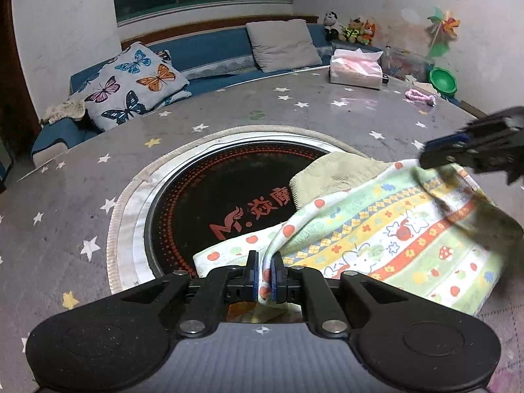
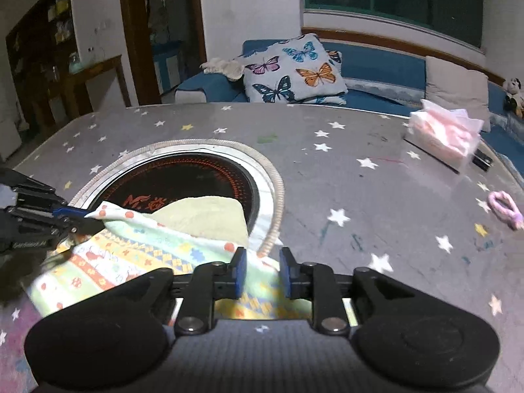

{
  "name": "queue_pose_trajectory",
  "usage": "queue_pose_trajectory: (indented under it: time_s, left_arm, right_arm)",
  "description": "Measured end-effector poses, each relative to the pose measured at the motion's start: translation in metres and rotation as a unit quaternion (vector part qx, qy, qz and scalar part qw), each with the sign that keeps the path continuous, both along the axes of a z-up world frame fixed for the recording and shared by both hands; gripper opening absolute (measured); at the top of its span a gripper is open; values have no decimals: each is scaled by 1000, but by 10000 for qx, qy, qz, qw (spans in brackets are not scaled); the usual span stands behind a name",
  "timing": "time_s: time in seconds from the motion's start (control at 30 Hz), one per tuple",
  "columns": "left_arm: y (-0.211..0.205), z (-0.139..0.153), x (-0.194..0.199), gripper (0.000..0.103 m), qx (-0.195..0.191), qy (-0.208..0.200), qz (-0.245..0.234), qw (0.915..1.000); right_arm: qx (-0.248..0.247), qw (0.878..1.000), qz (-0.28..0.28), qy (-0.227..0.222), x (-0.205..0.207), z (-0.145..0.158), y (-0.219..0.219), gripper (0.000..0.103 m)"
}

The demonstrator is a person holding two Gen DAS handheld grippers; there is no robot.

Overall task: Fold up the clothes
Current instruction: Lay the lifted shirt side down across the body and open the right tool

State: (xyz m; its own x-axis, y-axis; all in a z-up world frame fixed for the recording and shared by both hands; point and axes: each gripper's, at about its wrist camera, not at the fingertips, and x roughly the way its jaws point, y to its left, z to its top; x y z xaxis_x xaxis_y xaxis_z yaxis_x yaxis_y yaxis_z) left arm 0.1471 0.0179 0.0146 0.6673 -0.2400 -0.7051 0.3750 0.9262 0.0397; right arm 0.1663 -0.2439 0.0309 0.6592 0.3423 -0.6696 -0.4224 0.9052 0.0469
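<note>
On my left side, the left gripper has its fingers nearly together, and a bunched edge of the patterned cloth is pinched between the blue pads. From this pinch the cloth spreads away to the right of the fingers, over the near rim of the round black cooktop set into the starry table. One plain greenish corner is turned back, so the underside shows just ahead and to the right of my left fingers.

On the right side, the right gripper stands with a clear gap between its fingers. The cloth passes under this gap and between the pads, but I see no pad pressing on it, so I judge it is not gripped there.

In my judgement the folding is only at the beginning: one part lies doubled over, but the cloth is loose, with no neat rectangle yet. What is left is to close the right side on a corner, bring the edges together and flatten.
</note>
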Motion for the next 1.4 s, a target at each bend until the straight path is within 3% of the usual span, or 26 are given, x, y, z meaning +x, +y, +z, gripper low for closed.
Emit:
queue_pose_trajectory:
  time_s: [0.23,0.33,0.47,0.63,0.73,0.77,0.9,1.03,1.4]
  left_arm:
    - [7,6,20,17,-146,58,613,9980]
    - [10,-2,28,17,1,143,840,9964]
    - [12,9,19,17,-47,-36,905,9959]
    - [-4,33,3,17,-406,-259,502,9976]
    - [-20,36,0,17,-601,-172,146,9979]
    - [-26,33,2,17,-597,-137,82,9981]
    - [-44,25,10,15,-658,28,-120,9978]
    - [-59,15,18,15,-671,162,-266,9973]
    - [-70,-8,33,15,-574,367,-309,9972]
  right_arm:
    - [-219,9995,-198,-149,-35,1,-21,38]
    - [-230,9990,-365,-126,-37,-3,-25,36]
    - [20,9991,-375,-171,-42,4,-28,31]
    - [106,9990,-413,103,-23,-6,-26,24]
    - [157,9975,-615,316,-10,-20,-28,19]
    - [153,9971,-683,310,-8,-22,-28,15]
    - [197,9973,-691,146,-12,-11,-25,14]
    - [360,9986,-369,81,-13,-3,-9,14]
    - [283,9990,-219,285,12,-22,19,14]
